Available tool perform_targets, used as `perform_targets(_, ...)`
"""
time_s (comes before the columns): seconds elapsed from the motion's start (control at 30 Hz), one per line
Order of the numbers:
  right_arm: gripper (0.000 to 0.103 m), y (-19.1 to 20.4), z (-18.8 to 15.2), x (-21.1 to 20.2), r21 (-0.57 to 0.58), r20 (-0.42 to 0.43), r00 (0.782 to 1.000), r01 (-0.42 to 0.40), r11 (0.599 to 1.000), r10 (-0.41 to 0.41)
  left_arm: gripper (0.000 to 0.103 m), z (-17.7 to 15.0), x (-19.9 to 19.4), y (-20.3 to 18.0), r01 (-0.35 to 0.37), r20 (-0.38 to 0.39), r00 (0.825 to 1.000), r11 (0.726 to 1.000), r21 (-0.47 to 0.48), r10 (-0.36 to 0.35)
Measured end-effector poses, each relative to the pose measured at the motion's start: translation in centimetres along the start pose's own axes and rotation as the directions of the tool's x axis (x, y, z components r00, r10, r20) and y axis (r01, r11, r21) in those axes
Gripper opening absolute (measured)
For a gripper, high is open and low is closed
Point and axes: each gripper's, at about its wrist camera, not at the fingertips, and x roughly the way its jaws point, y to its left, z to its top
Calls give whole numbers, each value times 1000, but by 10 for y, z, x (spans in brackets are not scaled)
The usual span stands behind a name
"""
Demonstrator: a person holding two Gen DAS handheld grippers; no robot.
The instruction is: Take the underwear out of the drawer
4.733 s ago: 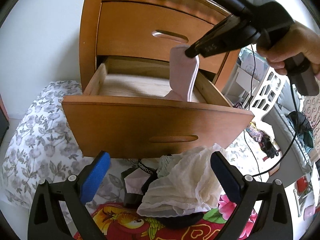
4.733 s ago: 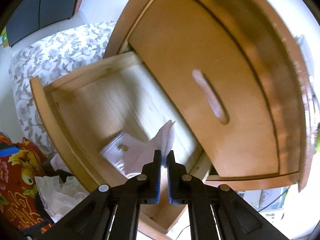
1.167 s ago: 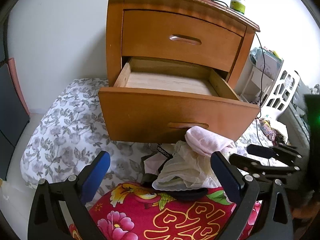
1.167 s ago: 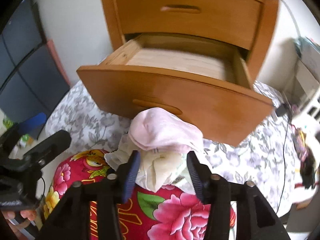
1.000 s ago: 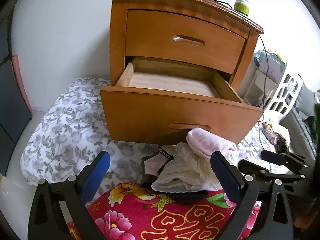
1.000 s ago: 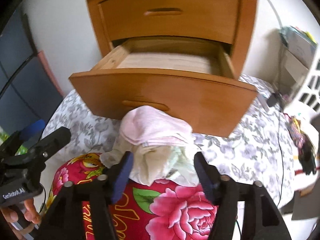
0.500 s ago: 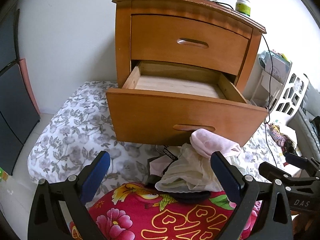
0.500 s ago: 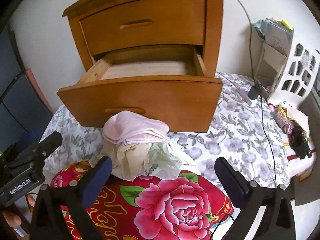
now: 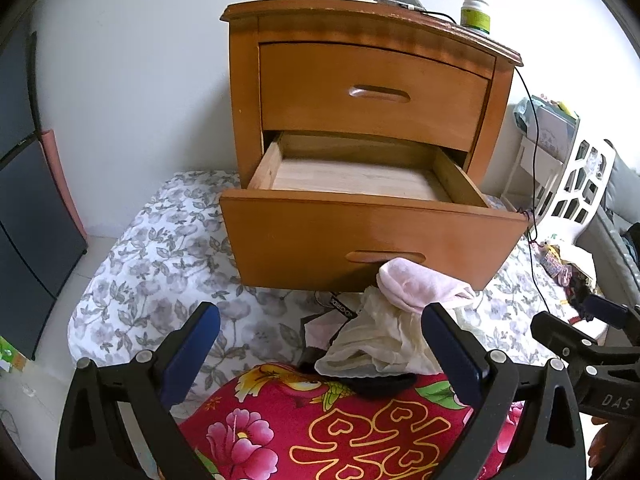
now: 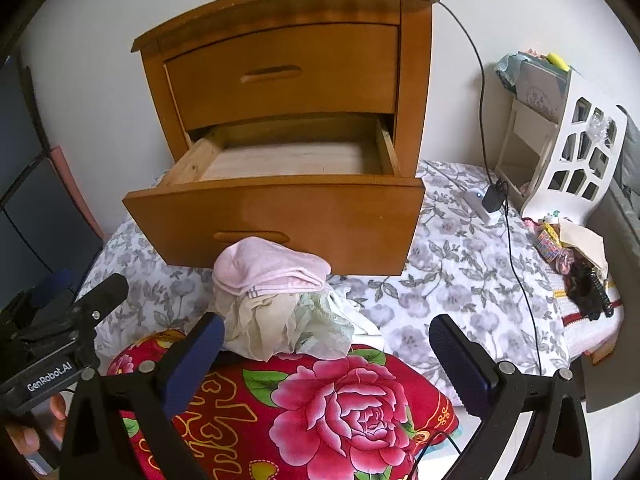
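1. Left wrist view: my left tool (image 9: 320, 344) waits with jaws wide, holding nothing.
2. The pink underwear (image 10: 272, 266) tops the pile on the red pillow's (image 10: 340, 408) far edge, below the bare drawer (image 10: 276, 208).
3. My right tool (image 10: 326, 354) has just spread fully, empty, to free it.

we see a grey floral quilt (image 10: 460, 272) spread across the middle of both views. on it stands the wooden nightstand (image 9: 360, 92), upper centre, its lower drawer (image 9: 360, 240) pulled out. a red flowered pillow (image 10: 320, 408) lies at lower centre, with a pile of underwear (image 10: 276, 300) resting on its far edge, just before the drawer front. a charger plug (image 10: 493, 198) lies on the quilt at right.
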Motion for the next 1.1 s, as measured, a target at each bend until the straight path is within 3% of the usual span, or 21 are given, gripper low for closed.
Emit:
perform_targets(0.4, 103, -1, 1, -2, 20, 19, 1000, -2, 1000, 1, 101, 1, -3, -3, 14, 29, 999, 1000, 6, -14)
perform_targets(0.53, 103, -1, 1, -1, 20, 22, 1000, 2, 1000, -2, 101, -1, 0, -7, -20, 24, 1000, 999, 33, 19)
perform_targets(1.1, 103, -3, 3, 11, 19, 5, 1000, 14, 1000, -14, 101, -2, 10, -2, -36, 13, 999, 999, 21, 36)
